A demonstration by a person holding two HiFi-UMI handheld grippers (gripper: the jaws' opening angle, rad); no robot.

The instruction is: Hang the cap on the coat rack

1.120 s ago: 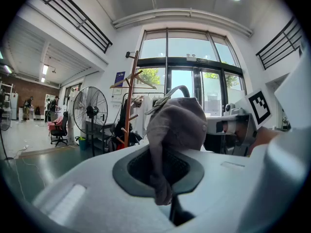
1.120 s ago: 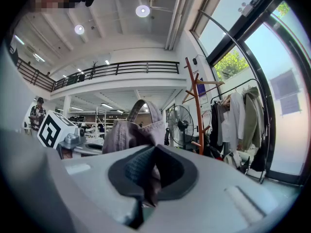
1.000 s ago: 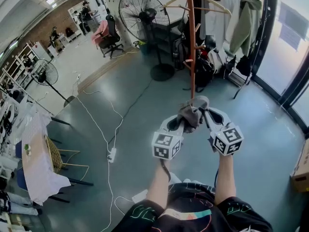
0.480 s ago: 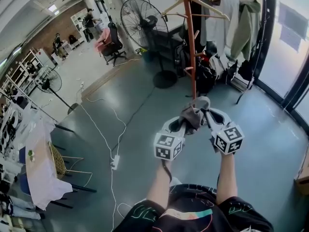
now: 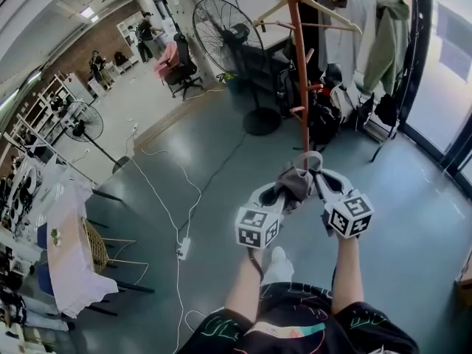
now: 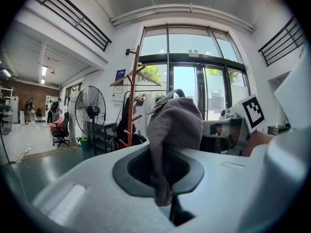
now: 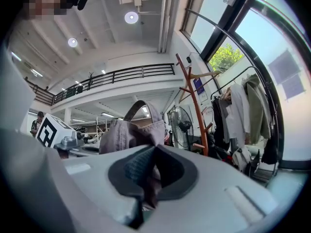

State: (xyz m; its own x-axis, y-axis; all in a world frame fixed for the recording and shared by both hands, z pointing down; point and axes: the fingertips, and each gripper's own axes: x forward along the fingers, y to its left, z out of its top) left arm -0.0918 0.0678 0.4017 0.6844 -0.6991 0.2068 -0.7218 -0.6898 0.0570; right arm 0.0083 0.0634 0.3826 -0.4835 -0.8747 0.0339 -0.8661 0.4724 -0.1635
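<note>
Since both pairs of fingers pinch fabric, the left gripper (image 6: 163,176) on one edge and the right gripper (image 7: 148,174) on the other, the grey cap (image 5: 295,181) sits stretched between them at frame centre. Its strap loop points up, probably to catch a peg on the orange coat rack (image 5: 300,87), which stands apart toward the upper centre.
</note>
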